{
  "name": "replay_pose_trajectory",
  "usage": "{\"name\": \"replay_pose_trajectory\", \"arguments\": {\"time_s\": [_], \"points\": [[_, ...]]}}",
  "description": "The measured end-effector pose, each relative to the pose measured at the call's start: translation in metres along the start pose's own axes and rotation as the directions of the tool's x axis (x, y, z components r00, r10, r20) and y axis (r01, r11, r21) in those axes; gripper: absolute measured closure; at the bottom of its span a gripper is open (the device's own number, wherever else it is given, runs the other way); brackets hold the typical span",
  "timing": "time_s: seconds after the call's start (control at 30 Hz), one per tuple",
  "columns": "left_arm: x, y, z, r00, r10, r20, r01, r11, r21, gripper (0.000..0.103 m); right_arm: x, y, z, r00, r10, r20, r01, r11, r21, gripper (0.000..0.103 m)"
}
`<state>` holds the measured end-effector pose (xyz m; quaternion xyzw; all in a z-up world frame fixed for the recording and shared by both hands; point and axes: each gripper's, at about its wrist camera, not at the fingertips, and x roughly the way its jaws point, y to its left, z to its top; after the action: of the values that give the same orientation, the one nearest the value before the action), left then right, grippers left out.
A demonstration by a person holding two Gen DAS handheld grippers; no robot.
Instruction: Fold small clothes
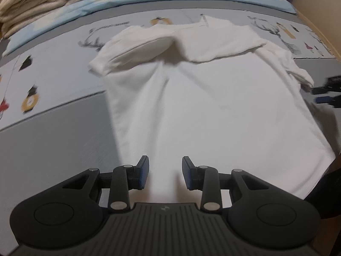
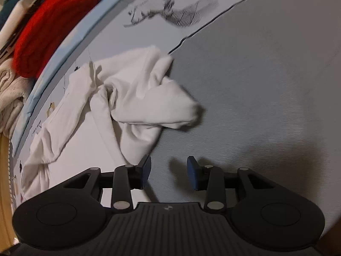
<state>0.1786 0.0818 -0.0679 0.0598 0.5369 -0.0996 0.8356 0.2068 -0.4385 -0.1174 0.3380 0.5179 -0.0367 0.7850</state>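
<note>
Left wrist view: a white T-shirt (image 1: 213, 98) is seen laid flat on a grey bedsheet (image 1: 49, 145) printed with deer and penguins. Its hem is nearest the camera; the collar end lies toward the far edge of the bed, with one sleeve folded across the chest. The left gripper (image 1: 165, 175) is held just above the hem, its blue-padded fingers (image 1: 143, 173) spread wide with nothing between them. A folded cream blanket (image 1: 36, 2) is piled at the far left corner. A dark, blurred object at the right edge is possibly the other gripper.

Right wrist view: the T-shirt's rumpled sleeve (image 2: 136, 98) is shown bunched on the sheet, ahead and left of the right gripper (image 2: 169, 173), whose fingers are likewise parted wide and empty. A red knitted garment (image 2: 49, 27) lies beyond the sheet's far edge, beside cream fabric.
</note>
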Motion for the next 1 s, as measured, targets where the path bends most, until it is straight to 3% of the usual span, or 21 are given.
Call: {"name": "replay_pose_trajectory", "arguments": {"time_s": [0.2,0.23,0.27,0.33,0.37,0.4,0.43,0.47,0.53,0.57,0.6,0.63,0.67,0.7,0.77,0.83,0.93,1.0], "points": [[0.010,-0.020,0.013,1.000,-0.028,0.002,0.028,1.000,-0.003,0.064,0.039,0.037,0.007,1.000,-0.019,-0.013,0.018,0.998,-0.054,0.062],[0.011,-0.021,0.014,1.000,-0.026,0.001,0.026,1.000,-0.001,0.064,0.041,0.043,0.009,1.000,-0.019,0.000,0.019,0.997,-0.077,0.069],[0.012,-0.022,0.016,1.000,-0.023,0.002,0.023,1.000,0.001,0.064,0.042,0.050,0.011,0.999,-0.028,0.016,0.030,0.994,-0.104,0.093],[0.014,-0.022,0.020,1.000,-0.017,0.003,0.017,1.000,0.003,0.064,0.035,0.061,0.014,0.996,-0.046,0.074,0.058,0.984,-0.166,0.096],[0.014,-0.020,0.022,1.000,-0.015,0.004,0.015,1.000,0.003,0.064,0.022,0.067,0.016,0.989,-0.039,0.142,0.069,0.976,-0.208,0.096],[0.014,-0.019,0.023,1.000,-0.011,0.006,0.011,1.000,0.002,0.064,0.002,0.076,0.018,0.965,-0.030,0.259,0.103,0.956,-0.274,0.096],[0.013,-0.017,0.026,1.000,-0.007,0.010,0.007,1.000,-0.001,0.064,-0.020,0.087,0.017,0.919,-0.016,0.394,0.168,0.919,-0.357,0.096],[0.013,-0.015,0.028,1.000,-0.004,0.014,0.004,1.000,-0.005,0.064,-0.044,0.095,0.011,0.842,0.019,0.540,0.262,0.859,-0.440,0.096],[0.012,-0.010,0.031,1.000,-0.001,0.020,0.001,1.000,-0.014,0.064,-0.066,0.093,0.004,0.726,0.027,0.687,0.428,0.764,-0.482,0.096],[0.011,-0.009,0.033,1.000,0.000,0.022,0.000,1.000,-0.018,0.064,-0.062,0.084,0.007,0.670,-0.069,0.739,0.558,0.704,-0.440,0.095],[0.011,-0.007,0.034,1.000,0.003,0.022,-0.003,1.000,-0.019,0.064,-0.051,0.070,0.014,0.627,-0.193,0.755,0.669,0.629,-0.396,0.095],[0.011,-0.007,0.035,1.000,0.006,0.023,-0.006,1.000,-0.016,0.064,-0.040,0.052,0.023,0.603,-0.297,0.740,0.732,0.574,-0.366,0.095],[0.010,-0.006,0.037,1.000,0.006,0.025,-0.006,1.000,-0.014,0.064,-0.034,0.033,0.034,0.605,-0.373,0.703,0.749,0.566,-0.344,0.094],[0.009,-0.006,0.038,1.000,0.004,0.029,-0.003,1.000,-0.013,0.064,-0.031,0.013,0.044,0.635,-0.424,0.645,0.731,0.601,-0.324,0.094],[0.008,-0.005,0.039,0.999,-0.002,0.035,0.002,1.000,-0.013,0.064,-0.038,-0.022,0.061,0.710,-0.435,0.554,0.640,0.726,-0.250,0.093],[0.007,-0.004,0.041,0.999,-0.004,0.040,0.004,1.000,-0.022,0.064,-0.052,-0.046,0.070,0.739,-0.416,0.531,0.567,0.809,-0.156,0.090],[0.008,-0.005,0.042,0.999,0.000,0.038,0.001,1.000,-0.026,0.064,-0.074,-0.070,0.077,0.768,-0.368,0.524,0.431,0.902,0.001,0.089],[0.009,-0.008,0.042,0.999,-0.001,0.035,0.001,1.000,-0.018,0.064,-0.097,-0.087,0.074,0.764,-0.311,0.566,0.277,0.950,0.148,0.088]]}}
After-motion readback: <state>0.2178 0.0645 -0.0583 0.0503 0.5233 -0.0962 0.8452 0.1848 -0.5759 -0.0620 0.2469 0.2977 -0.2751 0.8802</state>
